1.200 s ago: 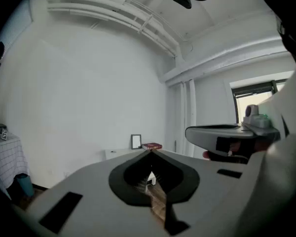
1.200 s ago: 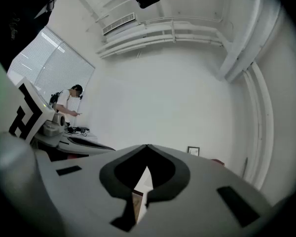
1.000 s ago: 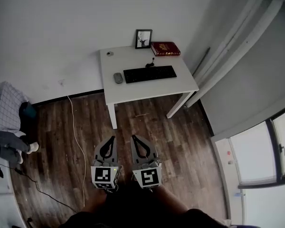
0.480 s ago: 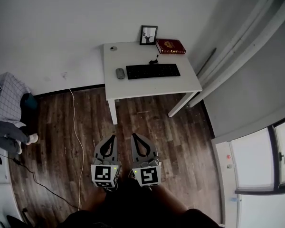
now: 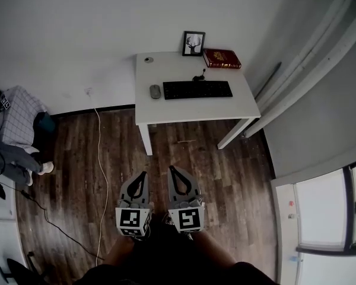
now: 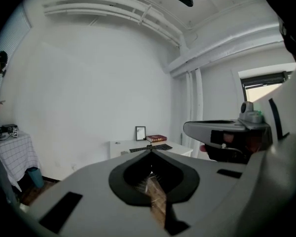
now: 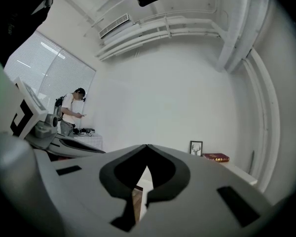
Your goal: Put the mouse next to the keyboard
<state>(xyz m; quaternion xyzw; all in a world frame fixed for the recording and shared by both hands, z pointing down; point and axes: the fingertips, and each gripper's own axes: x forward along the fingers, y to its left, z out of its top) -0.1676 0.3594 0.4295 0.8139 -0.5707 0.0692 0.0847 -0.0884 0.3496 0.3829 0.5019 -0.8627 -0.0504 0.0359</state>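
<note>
Mouse: the small grey oval computer mouse (image 5: 155, 91) lies on the left half of the white rectangular desk (image 5: 184, 113), just beside the left short end of the flat black keyboard (image 5: 197, 89), with a narrow strip of bare desk between them.

Mouse axis: it looks to run front to back across the desk, crosswise to the keyboard, which runs left to right. It is too small in the head view to be sure.

Keyboard surroundings: a black-framed picture (image 5: 193, 43) and a dark red hardback book (image 5: 221, 58) stand at the desk's far edge by the wall, well clear of the mouse.

Direction from the claws: the mouse is straight ahead and well apart from them, with a stretch of dark wood plank floor (image 5: 184, 159) between the person and the desk.

Left claw: the grey left claw (image 5: 141, 174) is clenched tip to tip on nothing, and its own view confirms this (image 6: 150, 151).

Right claw: the grey right claw (image 5: 172, 170) is likewise clenched and empty (image 7: 147, 146).

Nearer hand: the mouse sits roughly on the line between the two claws, a touch toward the left, so either could take it; judged from here, the left has the slightly shorter path.

Stage: an approach across the floor, with no reach begun.
</note>
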